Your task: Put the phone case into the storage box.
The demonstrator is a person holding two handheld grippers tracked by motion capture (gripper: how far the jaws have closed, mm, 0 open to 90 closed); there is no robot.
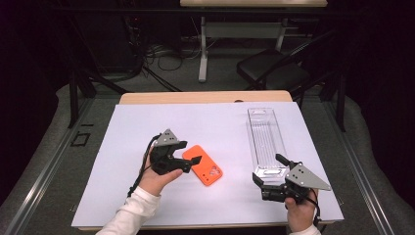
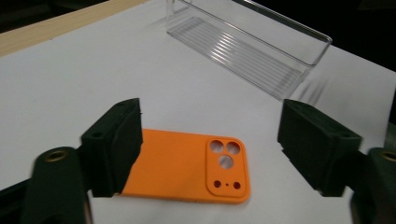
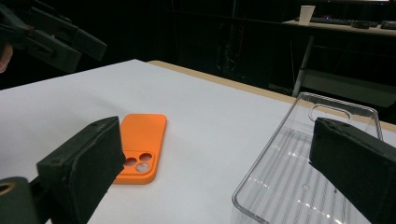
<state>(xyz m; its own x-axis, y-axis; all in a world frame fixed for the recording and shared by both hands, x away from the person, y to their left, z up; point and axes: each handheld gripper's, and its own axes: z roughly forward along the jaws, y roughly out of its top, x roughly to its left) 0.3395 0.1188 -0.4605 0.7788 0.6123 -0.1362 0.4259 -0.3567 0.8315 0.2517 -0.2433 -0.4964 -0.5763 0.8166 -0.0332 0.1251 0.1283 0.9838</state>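
White table sheet (image 1: 205, 127) in a dark room; both grippers, left gripper (image 1: 188, 159) and right gripper (image 1: 268, 172), gape empty

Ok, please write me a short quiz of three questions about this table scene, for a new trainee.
1. True or false: the orange phone case lies inside the clear tray.
2. Which gripper is nearest the phone case: A the left gripper, B the right gripper?
3. Fill in: the jaws of the right gripper stand at the tray's ____ end.

Key:
1. False; it lies on the white sheet, apart from the tray.
2. A.
3. Near, the end closest to the person.
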